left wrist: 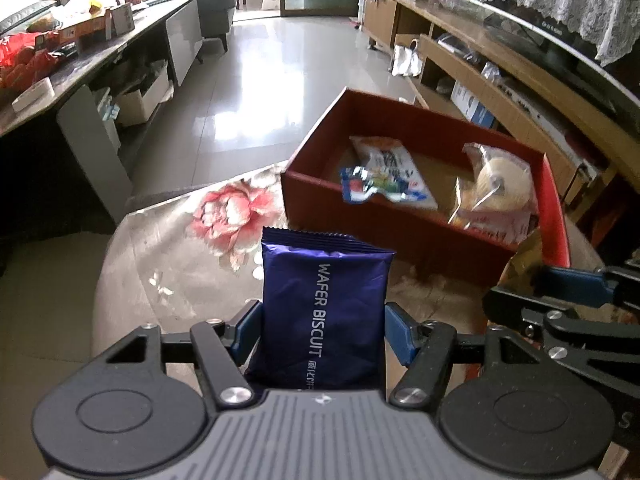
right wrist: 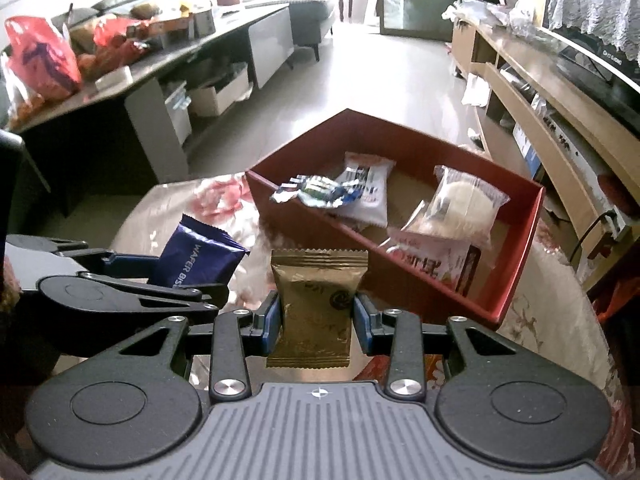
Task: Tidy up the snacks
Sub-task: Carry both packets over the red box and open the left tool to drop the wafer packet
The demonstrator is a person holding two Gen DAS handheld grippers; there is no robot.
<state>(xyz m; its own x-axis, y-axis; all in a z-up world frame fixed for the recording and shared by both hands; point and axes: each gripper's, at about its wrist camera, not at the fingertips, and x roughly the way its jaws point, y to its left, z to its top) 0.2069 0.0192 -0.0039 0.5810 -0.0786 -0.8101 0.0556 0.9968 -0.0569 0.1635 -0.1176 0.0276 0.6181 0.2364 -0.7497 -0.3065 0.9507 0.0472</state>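
My left gripper (left wrist: 320, 326) is shut on a dark blue wafer biscuit packet (left wrist: 320, 304), held upright above the floral table; the same packet (right wrist: 198, 258) shows at the left of the right wrist view. My right gripper (right wrist: 316, 316) is shut on a gold snack packet (right wrist: 314, 304), also lifted. Ahead of both stands a red box (left wrist: 304, 190), also in the right wrist view (right wrist: 520, 252), holding a white-and-blue packet (left wrist: 394, 170), a small blue wrapper (left wrist: 356, 188) and a clear-wrapped round pastry (left wrist: 500, 184).
The box rests on a round table with a floral cloth (left wrist: 228, 216). A dark long desk (left wrist: 100, 64) with red bags and boxes runs along the left. A wooden TV cabinet (left wrist: 512, 76) lines the right wall. Glossy tiled floor (left wrist: 260, 80) lies between.
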